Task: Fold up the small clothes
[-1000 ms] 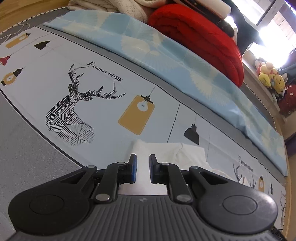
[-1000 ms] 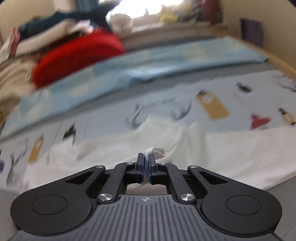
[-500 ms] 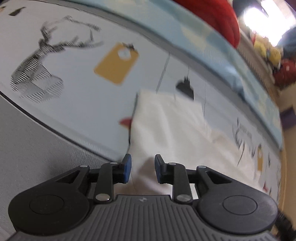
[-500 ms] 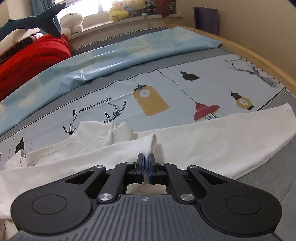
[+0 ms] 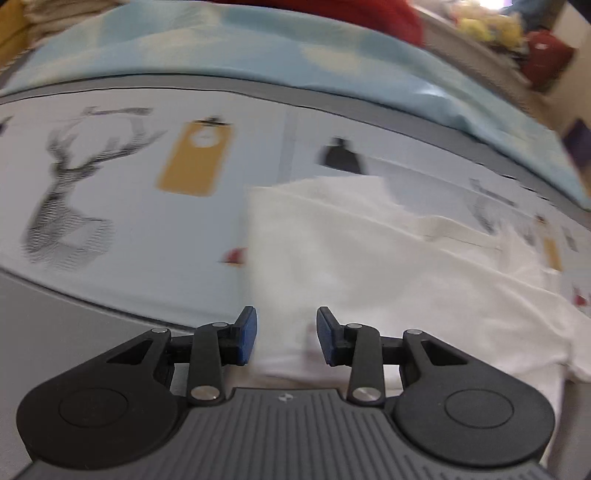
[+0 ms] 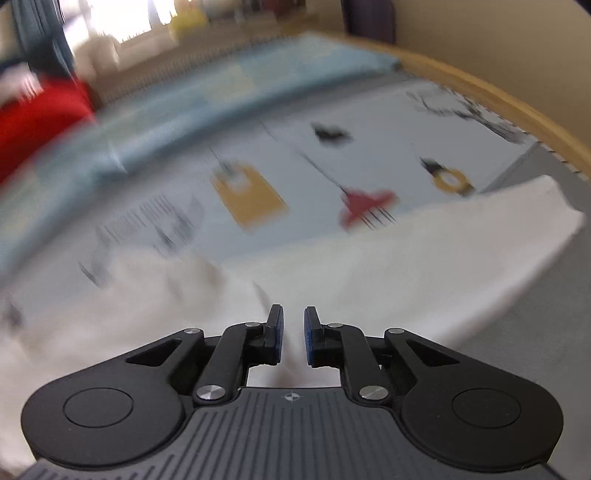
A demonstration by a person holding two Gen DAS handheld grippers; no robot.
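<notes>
Surface was a bed: printed sheet (image 5: 122,206) in pale blue with a grey border, carrying deer heads, yellow lamp tags, black and red lamp shades. Wooden bed frame (image 6: 491,96) ran along the far right edge in the right wrist view. A light-blue quilt (image 5: 258,48) lay folded along the back of the sheet, one red blanket (image 5: 376,14) behind it. Window sill beyond held stuffed toys (image 5: 480,27), too blurred to count. Beige wall (image 6: 498,40) on the right side.

Counts: one white garment (image 5: 369,266), two grippers. The left wrist view showed one deer print, one yellow tag and one black shade clearly; other prints were smeared.

White garment lay flat on the sheet, spread across both views, its straight left edge just right of the yellow tag and its far end (image 6: 524,218) reaching the grey border.

Left gripper (image 5: 286,334) was released, jaws opening with a clear gap, cloth under them but not pinched. Right gripper (image 6: 293,334) was opening too, narrow gap, cloth below, pads not pressing on it.
</notes>
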